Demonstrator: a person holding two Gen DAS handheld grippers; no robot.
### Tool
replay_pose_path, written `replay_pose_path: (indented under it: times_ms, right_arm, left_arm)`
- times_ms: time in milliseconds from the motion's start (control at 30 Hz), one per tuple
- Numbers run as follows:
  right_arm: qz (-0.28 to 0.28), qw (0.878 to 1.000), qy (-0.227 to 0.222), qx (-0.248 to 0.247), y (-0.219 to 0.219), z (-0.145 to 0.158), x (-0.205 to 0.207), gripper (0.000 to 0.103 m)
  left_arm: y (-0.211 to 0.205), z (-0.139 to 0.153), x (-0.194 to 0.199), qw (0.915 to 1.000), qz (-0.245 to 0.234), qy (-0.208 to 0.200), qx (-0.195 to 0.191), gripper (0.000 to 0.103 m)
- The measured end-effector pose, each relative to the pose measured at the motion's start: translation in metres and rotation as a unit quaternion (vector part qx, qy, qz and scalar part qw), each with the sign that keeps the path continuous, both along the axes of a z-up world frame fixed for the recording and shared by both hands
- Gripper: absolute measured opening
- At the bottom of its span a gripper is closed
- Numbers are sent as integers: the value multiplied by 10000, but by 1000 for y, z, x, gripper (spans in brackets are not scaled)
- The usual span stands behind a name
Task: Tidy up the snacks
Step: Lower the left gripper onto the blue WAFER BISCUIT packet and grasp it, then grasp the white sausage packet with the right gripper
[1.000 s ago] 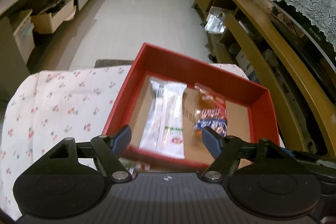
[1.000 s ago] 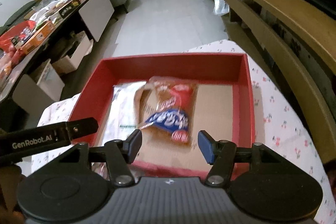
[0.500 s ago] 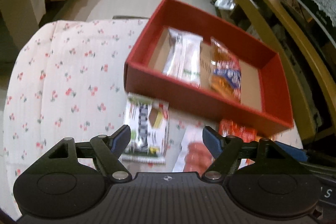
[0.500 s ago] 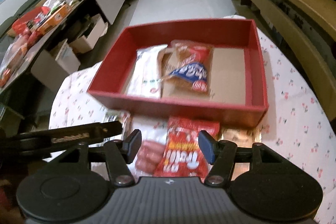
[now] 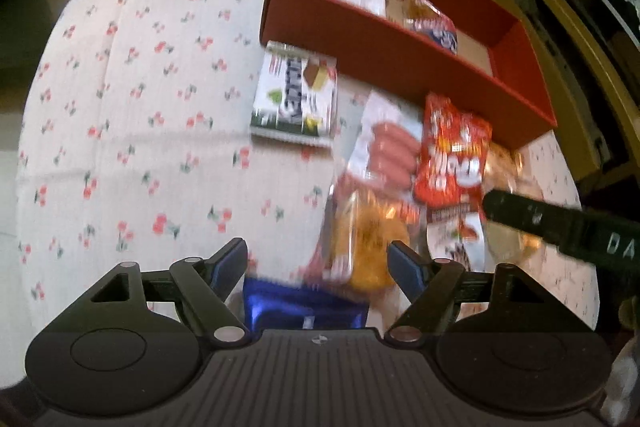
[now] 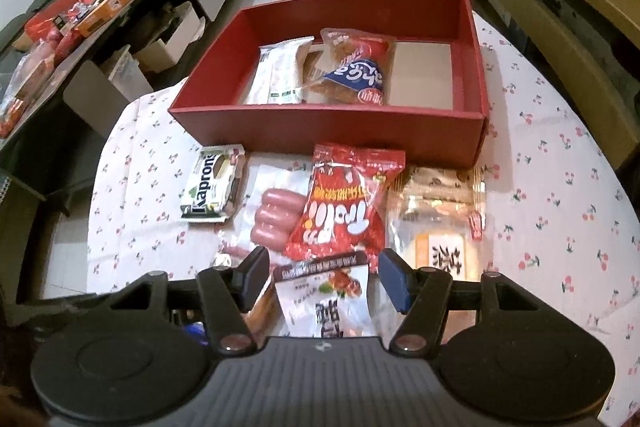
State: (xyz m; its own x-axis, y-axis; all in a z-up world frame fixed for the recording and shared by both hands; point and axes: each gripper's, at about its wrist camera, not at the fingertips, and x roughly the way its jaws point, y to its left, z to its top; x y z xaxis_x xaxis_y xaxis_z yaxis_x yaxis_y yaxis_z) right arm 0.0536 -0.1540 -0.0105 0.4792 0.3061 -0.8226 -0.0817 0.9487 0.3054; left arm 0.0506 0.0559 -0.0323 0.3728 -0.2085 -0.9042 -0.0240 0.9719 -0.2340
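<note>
Both grippers have drawn back from over the red box [image 6: 320, 125] toward the near edge of the table, so the loose snacks in front of it now fill both views.

At the left, the left gripper [image 5: 316, 263] hangs over the near end of the heap. Its jaws have just been opening a little and stand fairly wide; a blue packet [image 5: 304, 303] and an orange packet [image 5: 370, 247] lie on the cloth below the gap, gripped by neither pad as far as the blurred view tells.

Further left on the flowered tablecloth [image 6: 560, 195] lies the green wafer pack [image 6: 214, 183], then the sausage pack [image 6: 276, 219], the red Trolli bag [image 6: 344, 207] and a clear golden packet [image 6: 440, 219] at the right, all just near of the box wall.

The right gripper [image 6: 322, 275] hovers at middling width above a white packet [image 6: 328, 295], empty.

Inside the box, a white bar [image 6: 280, 71] and a red-and-blue bread packet [image 6: 354, 71] lie at left and middle; the right part of the floor is bare. Judging by this, two snacks are packed and the next pick is being chosen.
</note>
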Motion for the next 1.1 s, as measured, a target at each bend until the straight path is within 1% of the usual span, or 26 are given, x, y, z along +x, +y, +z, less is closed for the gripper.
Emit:
replay_pose_path:
  times_ms: [167, 367, 533, 600, 700, 733, 767, 867, 1033, 1100]
  right_arm:
    - [-101, 9999, 102, 31, -8, -5, -11, 67]
    - [-21, 9998, 190, 7, -5, -11, -23, 67]
    - [39, 9997, 242, 88, -3, -13, -26, 67]
    - [9, 9996, 261, 125, -5, -14, -25, 67]
    - [2, 9994, 315, 147, -4, -16, -23, 67]
    - [27, 9993, 348, 134, -2, -18, -22, 67]
    - [61, 9991, 393, 126, 0, -20, -21, 67]
    - [150, 9987, 458, 141, 6, -25, -17, 67]
    - [218, 9978, 602, 187, 13, -30, -13, 67]
    - [325, 9979, 526, 182, 16, -27, -15, 67]
  left_arm:
    - [-1, -5, -14, 9999, -77, 102, 53, 83]
    - [-3, -13, -29, 9996, -122, 236, 87, 84]
    - [-11, -16, -35, 9990, -263, 144, 331, 90]
    - [-15, -17, -36, 9984, -331, 94, 448, 91]
    - [-23, -18, -41, 9957, -462, -28, 800, 83]
    - [-25, -18, -42, 9944, -507, -68, 924, 78]
    - [-26, -17, -43, 9938, -535, -98, 973, 76]
    - [-23, -16, -43, 9946, -505, -89, 907, 72]
    - [-18, -13, -43, 9959, -467, -67, 773, 70]
    - [-16, -12, -43, 9964, -463, -66, 712, 69]
